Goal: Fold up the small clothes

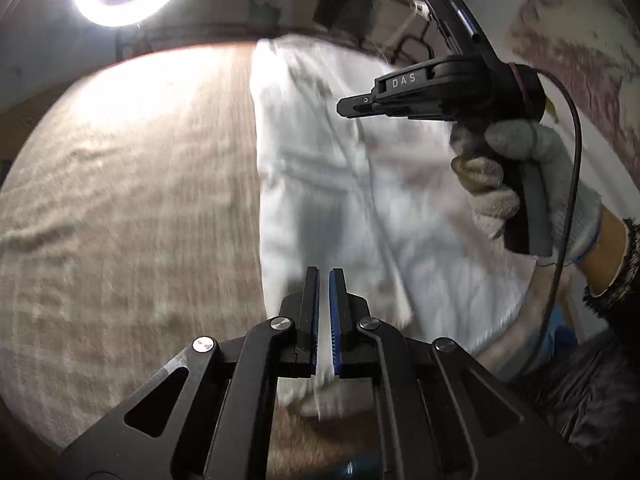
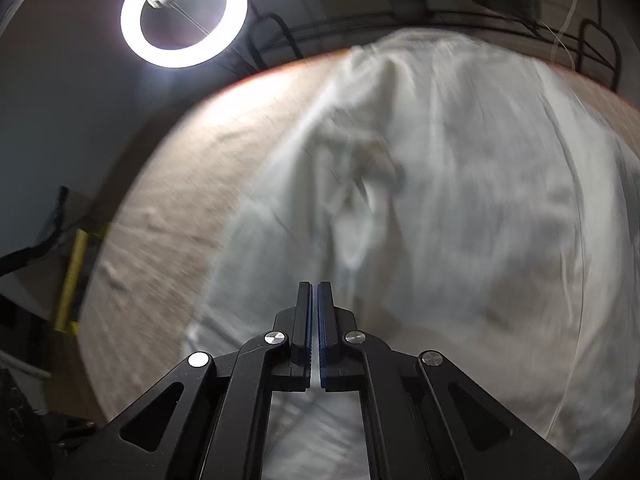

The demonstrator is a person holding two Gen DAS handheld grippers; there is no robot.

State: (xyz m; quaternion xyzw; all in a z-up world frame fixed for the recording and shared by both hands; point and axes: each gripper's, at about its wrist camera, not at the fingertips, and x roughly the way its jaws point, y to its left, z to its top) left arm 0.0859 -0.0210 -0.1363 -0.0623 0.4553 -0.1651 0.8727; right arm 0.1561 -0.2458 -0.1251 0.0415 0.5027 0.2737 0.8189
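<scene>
White garment (image 1: 340, 184) lies spread on the tan cloth-covered table (image 1: 120, 200), rumpled, long creases running through it; both views are motion-blurred so seams and shape are hard to read. In your left wrist view it fills the middle and right of the table, its left edge running straight up from just left of the fingers to the far table edge. In your right wrist view the garment (image 2: 460, 200) covers most of the table ahead, with a bunched fold in the fabric above the fingertips, and bare table (image 2: 160, 220) showing only on the left.

Your left gripper (image 1: 324, 270) points out over the near part of the garment. Its jaws are nearly together, a thin gap between the blue pads, nothing visibly pinched; fabric sits below and beyond the tips, and whether they touch it cannot be told.

Your right gripper (image 2: 314, 285) also sits over the garment, jaws closed to a sliver, nothing seen between them. In the left view the right gripper (image 1: 346, 105) hangs above the far right part of the garment, fingers pointing left, apart from the cloth, held by your gloved right hand (image 1: 520, 184) on the handle, a black cable trailing down from it.

A ring light (image 2: 184, 12) glows beyond the far table edge, upper left in both views.
</scene>
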